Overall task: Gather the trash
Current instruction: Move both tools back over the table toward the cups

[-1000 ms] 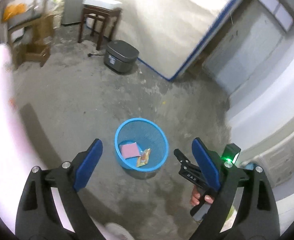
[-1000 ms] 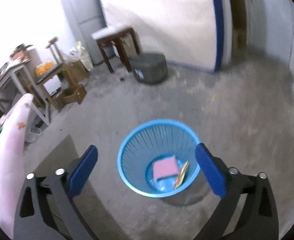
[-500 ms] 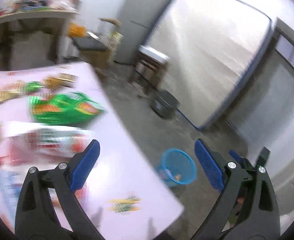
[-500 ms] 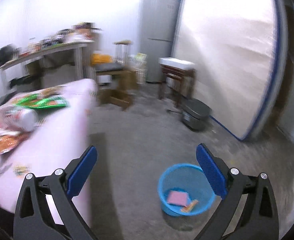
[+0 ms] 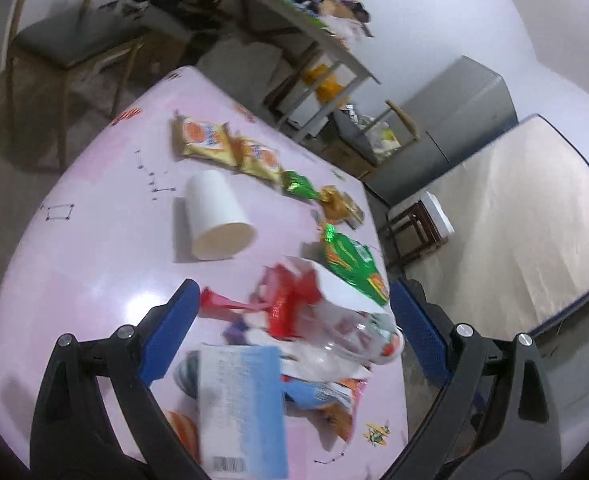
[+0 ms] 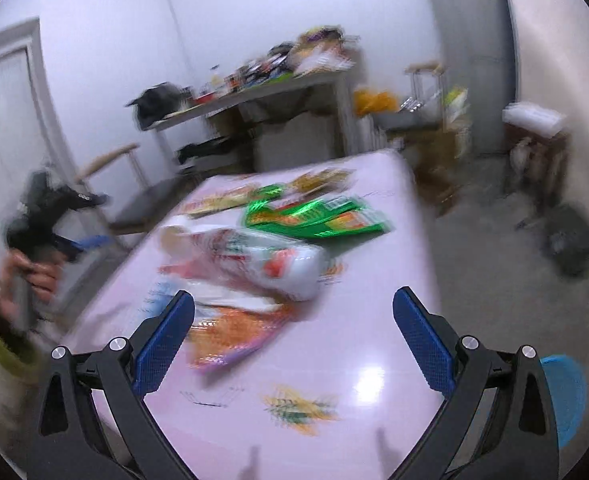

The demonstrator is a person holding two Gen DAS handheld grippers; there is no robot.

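Note:
Trash is scattered on a pink table. A white paper cup lies on its side, with yellow snack wrappers beyond it. A green snack bag, a red wrapper, a clear plastic bottle and a blue-white packet lie close under my open left gripper. My right gripper is open and empty above the table, short of the blurred bottle, the green bag and an orange wrapper. The blue basket stands on the floor at lower right.
A person's hand holds the left gripper at the table's left side. A chair stands beyond the table. A cluttered shelf, a grey fridge and a small wooden stool line the back of the room.
Both cameras have swung up from the blue basket on the floor to the trash on the pink table. Both grippers have stayed open and empty.

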